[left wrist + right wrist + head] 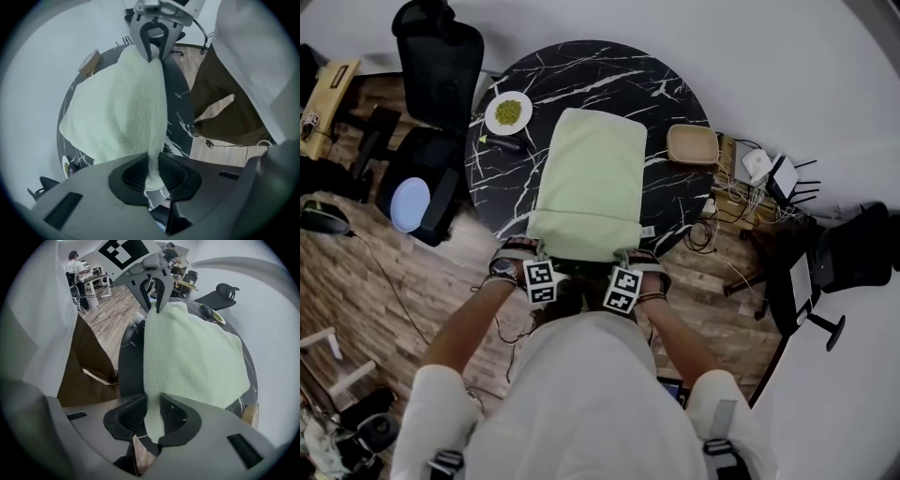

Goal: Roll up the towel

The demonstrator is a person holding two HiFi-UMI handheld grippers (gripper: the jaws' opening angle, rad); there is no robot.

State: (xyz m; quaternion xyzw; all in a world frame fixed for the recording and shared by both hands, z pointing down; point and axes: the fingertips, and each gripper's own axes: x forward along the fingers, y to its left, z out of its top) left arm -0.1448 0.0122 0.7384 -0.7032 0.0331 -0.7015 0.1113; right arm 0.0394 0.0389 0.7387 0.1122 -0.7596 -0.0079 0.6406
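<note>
A pale green towel (591,183) lies spread flat on the round black marble table (675,94), its near edge hanging at the table's front rim. My left gripper (546,261) is shut on the towel's near left corner; in the left gripper view the cloth (126,112) is pinched between the pads of that gripper (153,176). My right gripper (623,264) is shut on the near right corner, and in the right gripper view the towel (192,357) runs into its jaws (152,416). Each gripper view shows the other gripper (154,51) (152,301) gripping the same edge.
A white plate with green food (508,112) and a dark utensil (506,142) sit at the table's left. A tan square dish (693,144) is on its right. A black chair (441,56) stands at the far left; cables and devices (759,178) lie on the floor at the right.
</note>
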